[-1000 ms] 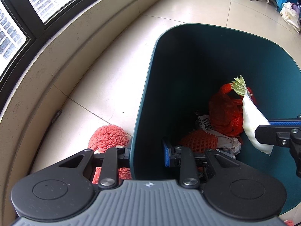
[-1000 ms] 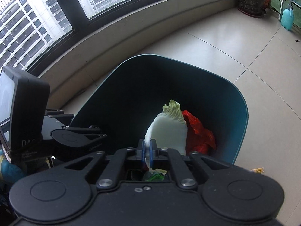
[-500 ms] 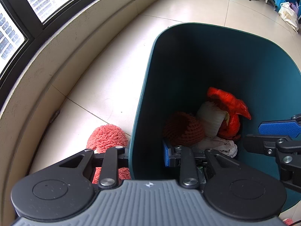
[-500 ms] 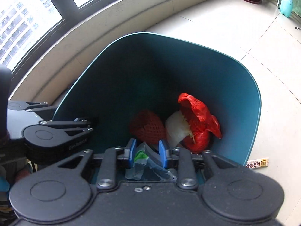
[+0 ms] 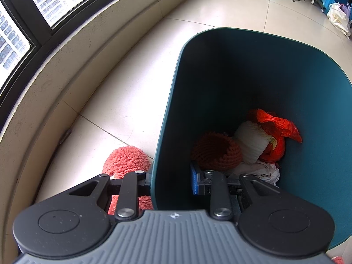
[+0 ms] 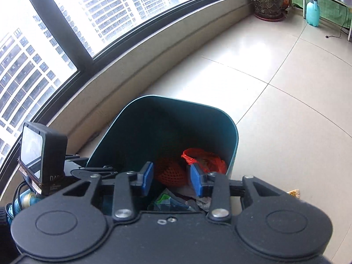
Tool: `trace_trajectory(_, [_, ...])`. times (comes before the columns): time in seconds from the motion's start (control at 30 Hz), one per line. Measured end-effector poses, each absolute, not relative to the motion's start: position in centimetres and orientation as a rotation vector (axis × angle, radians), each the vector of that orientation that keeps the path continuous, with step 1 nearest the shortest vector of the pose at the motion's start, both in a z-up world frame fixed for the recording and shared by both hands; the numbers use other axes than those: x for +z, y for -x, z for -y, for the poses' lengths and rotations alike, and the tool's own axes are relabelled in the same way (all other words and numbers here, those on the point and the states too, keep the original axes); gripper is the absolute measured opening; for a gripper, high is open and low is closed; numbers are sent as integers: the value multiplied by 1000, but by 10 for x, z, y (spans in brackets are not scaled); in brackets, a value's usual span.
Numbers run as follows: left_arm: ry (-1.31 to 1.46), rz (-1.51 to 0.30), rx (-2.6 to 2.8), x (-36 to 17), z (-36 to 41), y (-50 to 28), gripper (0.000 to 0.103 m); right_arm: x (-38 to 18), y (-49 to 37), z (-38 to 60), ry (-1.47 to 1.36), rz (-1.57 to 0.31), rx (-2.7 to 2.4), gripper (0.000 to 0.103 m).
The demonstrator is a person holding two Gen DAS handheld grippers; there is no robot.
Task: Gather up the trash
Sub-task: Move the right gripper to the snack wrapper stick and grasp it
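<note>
The teal trash bin (image 5: 253, 83) stands on the tiled floor (image 6: 275, 70) near the curved window ledge, holding a red plastic bag (image 5: 277, 129), a cabbage piece (image 5: 250, 143) and a red foam net (image 5: 216, 151). The left gripper (image 5: 171, 179) pinches the bin's near rim — one finger inside, one outside. The right gripper (image 6: 171, 179) hovers above the bin, its jaws opening — nothing between them.

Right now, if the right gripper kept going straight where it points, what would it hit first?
Probably the red foam net in the teal bin, framed between the opening, empty fingers of the right gripper; depth is uncertain.
</note>
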State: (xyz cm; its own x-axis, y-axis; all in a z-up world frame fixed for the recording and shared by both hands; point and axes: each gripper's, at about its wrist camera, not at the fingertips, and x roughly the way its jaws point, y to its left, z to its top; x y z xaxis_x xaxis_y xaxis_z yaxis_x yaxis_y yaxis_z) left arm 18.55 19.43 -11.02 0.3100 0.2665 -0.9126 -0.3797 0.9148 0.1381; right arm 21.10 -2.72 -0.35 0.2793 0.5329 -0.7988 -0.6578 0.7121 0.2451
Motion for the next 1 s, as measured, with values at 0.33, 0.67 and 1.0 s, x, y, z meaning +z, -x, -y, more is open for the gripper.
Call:
trace_trajectory(0.33, [106,-1176,428,-109,-195,-184,28,-46,-262,113,57,-1063,501,45])
trace_trajectory(0.67, [109,-1184,430,-110,-192,-185,28,-150,-309,150,-61,-1199,278,75])
trace_trajectory(1.0, [138,-1194,406,-107,-197,-185,28,-258,-344,149,-102,-1331,71,84])
